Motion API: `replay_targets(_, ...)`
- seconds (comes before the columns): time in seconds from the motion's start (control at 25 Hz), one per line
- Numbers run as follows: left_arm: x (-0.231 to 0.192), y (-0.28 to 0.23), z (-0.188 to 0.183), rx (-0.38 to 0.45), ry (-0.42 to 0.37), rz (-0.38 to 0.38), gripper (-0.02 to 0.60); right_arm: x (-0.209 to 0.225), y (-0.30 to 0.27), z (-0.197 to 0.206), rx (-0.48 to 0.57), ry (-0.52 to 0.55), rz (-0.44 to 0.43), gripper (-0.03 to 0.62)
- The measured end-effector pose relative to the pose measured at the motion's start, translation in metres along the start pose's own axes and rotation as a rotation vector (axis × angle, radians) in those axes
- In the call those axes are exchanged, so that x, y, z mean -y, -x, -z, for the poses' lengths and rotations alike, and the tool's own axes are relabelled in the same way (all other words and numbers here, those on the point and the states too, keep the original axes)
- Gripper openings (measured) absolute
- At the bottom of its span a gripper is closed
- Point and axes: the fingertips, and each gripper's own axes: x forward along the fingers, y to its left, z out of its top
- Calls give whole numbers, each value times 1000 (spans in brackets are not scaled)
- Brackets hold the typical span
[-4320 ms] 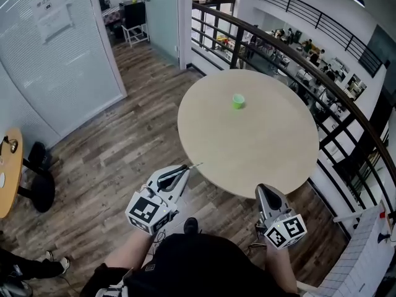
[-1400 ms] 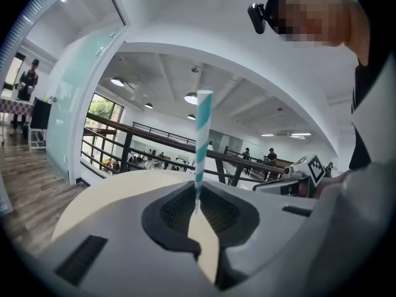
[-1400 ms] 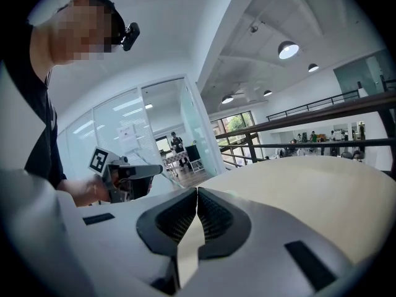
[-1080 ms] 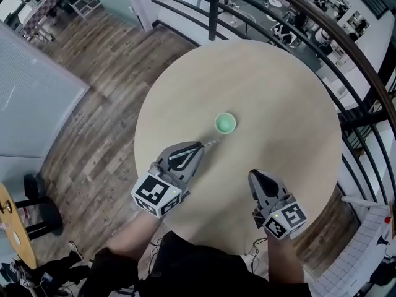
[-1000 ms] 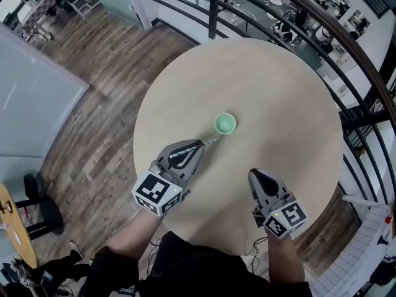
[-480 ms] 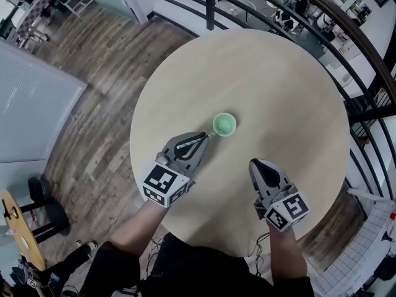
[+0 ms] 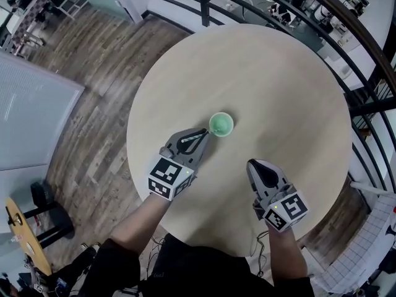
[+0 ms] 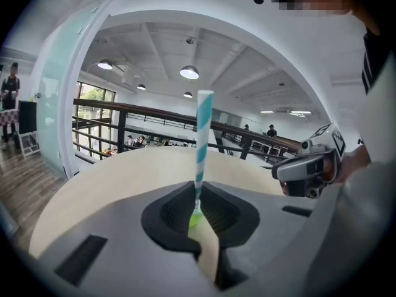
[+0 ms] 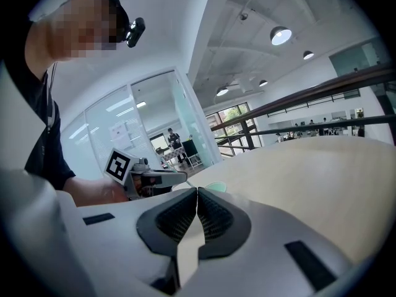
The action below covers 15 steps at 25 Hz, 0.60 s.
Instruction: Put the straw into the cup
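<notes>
One small gap being closed

Over the round table (image 7: 278,73), the right gripper (image 7: 253,164) is being held pressed together, empty, aside. The nearer left gripper (image 7: 203,133) is being aimed at the green cup (image 7: 221,124) just ahead, the striped straw (image 8: 202,141) being pinched along that line. Against a second ago, its tip is being brought nearer the rim.

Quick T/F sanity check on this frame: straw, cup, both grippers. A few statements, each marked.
The left gripper is shut on the straw. True.
The right gripper holds the cup. False: its jaws are together and empty; the cup stands free on the table.
The straw is plain white. False: it has teal and white stripes.
The cup is green and upright. True.
</notes>
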Motion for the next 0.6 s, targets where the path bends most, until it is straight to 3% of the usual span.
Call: replay_targets(0.6,3,-38,10,-86,3,23,30,12,14,0,1,-15,29,22)
